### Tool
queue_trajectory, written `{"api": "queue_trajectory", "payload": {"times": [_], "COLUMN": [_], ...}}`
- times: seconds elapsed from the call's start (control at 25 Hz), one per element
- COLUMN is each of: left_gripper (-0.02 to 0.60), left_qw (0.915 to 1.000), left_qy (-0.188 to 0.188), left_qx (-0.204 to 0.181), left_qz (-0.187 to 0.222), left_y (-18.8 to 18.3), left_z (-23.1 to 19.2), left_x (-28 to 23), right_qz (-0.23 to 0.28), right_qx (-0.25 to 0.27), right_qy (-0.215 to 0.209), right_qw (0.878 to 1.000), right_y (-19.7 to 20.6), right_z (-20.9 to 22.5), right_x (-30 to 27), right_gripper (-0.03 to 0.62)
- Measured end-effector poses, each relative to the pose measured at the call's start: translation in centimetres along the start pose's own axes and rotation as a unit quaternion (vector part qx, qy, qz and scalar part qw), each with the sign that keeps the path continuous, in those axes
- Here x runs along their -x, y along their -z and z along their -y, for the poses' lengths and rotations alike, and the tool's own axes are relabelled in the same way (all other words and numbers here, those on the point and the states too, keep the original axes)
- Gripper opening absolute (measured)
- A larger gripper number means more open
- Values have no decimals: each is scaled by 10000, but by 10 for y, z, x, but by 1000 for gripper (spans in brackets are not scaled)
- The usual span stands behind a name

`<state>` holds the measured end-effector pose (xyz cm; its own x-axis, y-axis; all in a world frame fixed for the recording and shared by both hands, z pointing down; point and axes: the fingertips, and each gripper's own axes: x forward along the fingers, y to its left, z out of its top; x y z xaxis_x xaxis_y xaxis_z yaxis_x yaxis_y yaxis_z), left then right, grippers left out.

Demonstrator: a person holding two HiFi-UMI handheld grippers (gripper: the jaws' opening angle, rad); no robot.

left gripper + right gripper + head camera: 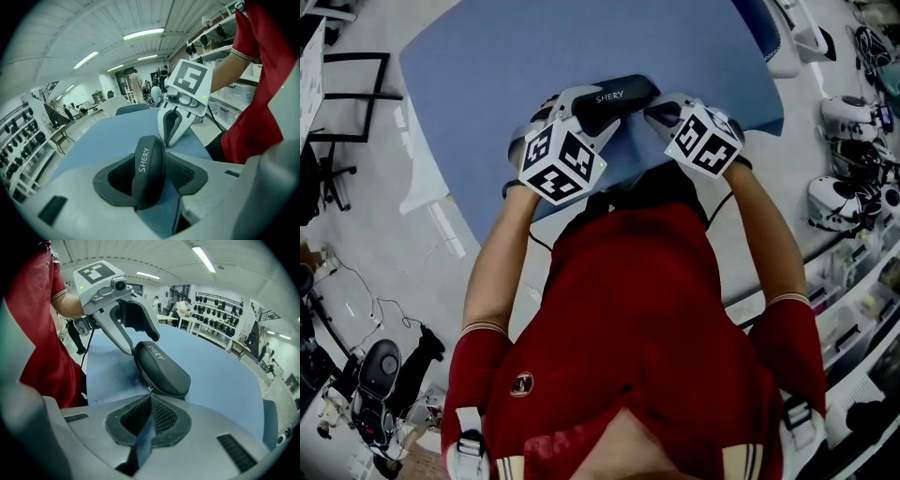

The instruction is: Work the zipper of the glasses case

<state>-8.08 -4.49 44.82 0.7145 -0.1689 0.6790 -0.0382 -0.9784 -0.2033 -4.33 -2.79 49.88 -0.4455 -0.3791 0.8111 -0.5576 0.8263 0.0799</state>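
Two-handed up close: pinching the zipper pull (149,389) with the right gripper (150,398), jaws pressed together, clamping the glasses case (164,369) crosswise in the left gripper (138,340), jaws wide, hiding its far end, over the blue mat (220,373); farther back, glimpsing wall racks (213,303) and people (180,306).

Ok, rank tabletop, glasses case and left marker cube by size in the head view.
1. blue tabletop
2. left marker cube
3. glasses case, unsure: cube sits nearer, case partly hidden
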Motion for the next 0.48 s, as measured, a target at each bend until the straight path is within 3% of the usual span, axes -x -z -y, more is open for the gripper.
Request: {"api": "queue_trajectory", "payload": {"times": [0.24,0.48], "left_gripper": [186,187], "left_qw": [9998,9985], "left_qy": [208,416], "left_qx": [-63,209], "left_qz": [-47,-271], "left_y": [-10,-17], "left_z": [7,4], "left_x": [-3,-21], "right_qz": [-175,-117], "right_qx": [391,861], "right_qy": [-23,-117], "right_qw": [9991,9961], "right_y": [22,36], "right_z": [18,47], "right_x": [18,31], "right_gripper": [-2,-2]}}
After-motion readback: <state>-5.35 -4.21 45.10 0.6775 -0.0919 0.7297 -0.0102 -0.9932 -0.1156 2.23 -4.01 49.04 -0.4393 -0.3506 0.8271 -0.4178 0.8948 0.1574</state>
